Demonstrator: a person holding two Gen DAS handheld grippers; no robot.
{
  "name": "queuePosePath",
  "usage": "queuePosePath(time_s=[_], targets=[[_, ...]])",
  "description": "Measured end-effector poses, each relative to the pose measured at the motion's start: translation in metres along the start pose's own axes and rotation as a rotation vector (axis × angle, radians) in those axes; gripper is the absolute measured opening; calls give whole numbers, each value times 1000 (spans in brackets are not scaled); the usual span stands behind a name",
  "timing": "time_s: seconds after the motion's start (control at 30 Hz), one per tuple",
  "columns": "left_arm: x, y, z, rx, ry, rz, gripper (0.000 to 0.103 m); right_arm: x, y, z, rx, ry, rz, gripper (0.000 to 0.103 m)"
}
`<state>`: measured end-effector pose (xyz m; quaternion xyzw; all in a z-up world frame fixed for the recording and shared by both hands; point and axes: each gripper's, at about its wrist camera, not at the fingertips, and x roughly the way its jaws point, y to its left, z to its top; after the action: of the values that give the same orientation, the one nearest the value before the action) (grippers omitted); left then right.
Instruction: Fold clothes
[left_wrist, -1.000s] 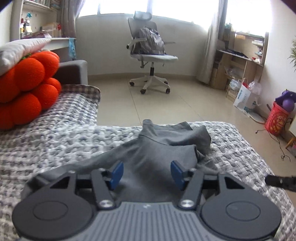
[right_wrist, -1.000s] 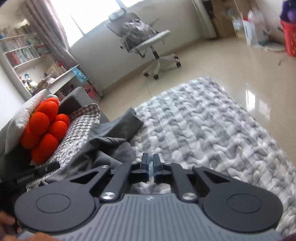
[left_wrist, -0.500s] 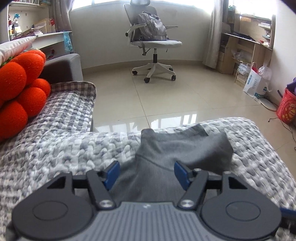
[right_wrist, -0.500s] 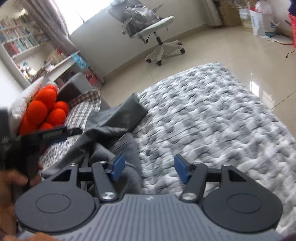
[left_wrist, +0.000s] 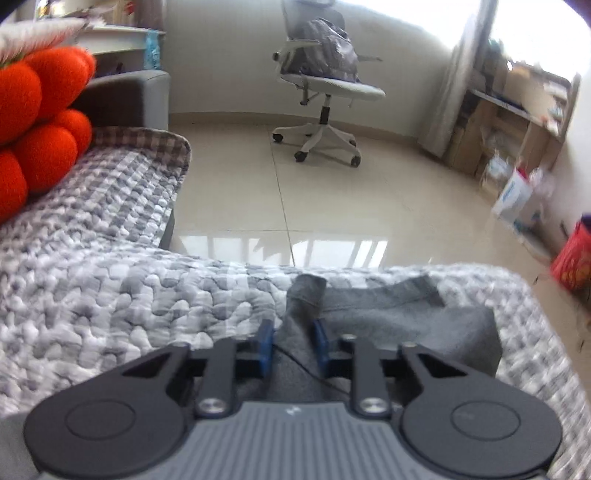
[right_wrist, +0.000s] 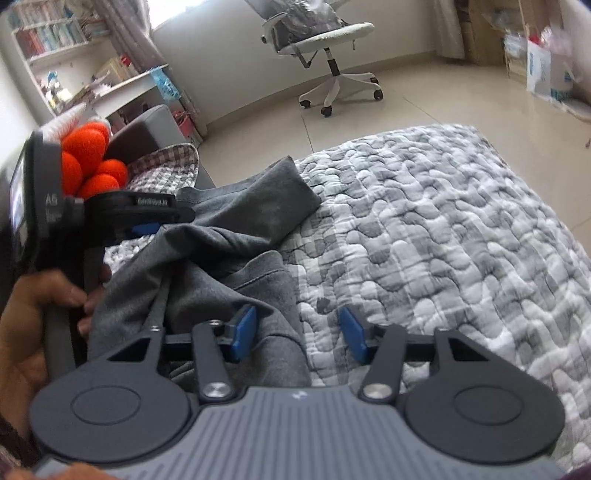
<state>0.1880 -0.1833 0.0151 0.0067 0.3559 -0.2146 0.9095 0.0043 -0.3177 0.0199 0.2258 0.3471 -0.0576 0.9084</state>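
Now the left gripper has pinched the gray shirt. Only the right view shows a hand; the right gripper gapes wide, empty, shirt edge between its fingers.

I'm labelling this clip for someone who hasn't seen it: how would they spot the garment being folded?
Find the grey-and-white quilted cover. On its left part lies the grey garment, rumpled, with the left gripper closed on a fold. It is the only plain dark-grey cloth there, unlike the orange cushion.
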Motion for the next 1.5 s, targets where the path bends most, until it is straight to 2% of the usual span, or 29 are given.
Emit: queuePosePath(time_s=[0.03,0.07,0.1,0.17,0.27,0.63,0.8,1.0,1.3,1.5], targets=[[-3,0,0,-8,-16,4,10,1,1,-1,-7,3,5,42],[-6,0,0,-16,-31,8,9,2,2,-1,-14,6,10,30],[-11,2,1,-23,-49,16,8,3,4,-2,-20,10,15,23],[-21,6,3,-39,-86,32,7,5,6,-3,-34,16,24,15],[-41,14,6,-64,-139,70,7,4,3,-3,-9,12,37,10],[-134,48,5,-89,-285,245,6,-12,-1,-1,0,-36,51,9],[-171,64,-5,-103,-310,335,6,-17,2,3,2,-61,59,8],[-215,92,-26,-168,-328,426,6,-23,4,4,16,-84,66,8],[-268,125,-63,-253,-348,470,6,-41,7,4,13,-133,73,8],[-303,134,-85,-264,-371,460,6,-67,4,5,20,-192,95,7]])
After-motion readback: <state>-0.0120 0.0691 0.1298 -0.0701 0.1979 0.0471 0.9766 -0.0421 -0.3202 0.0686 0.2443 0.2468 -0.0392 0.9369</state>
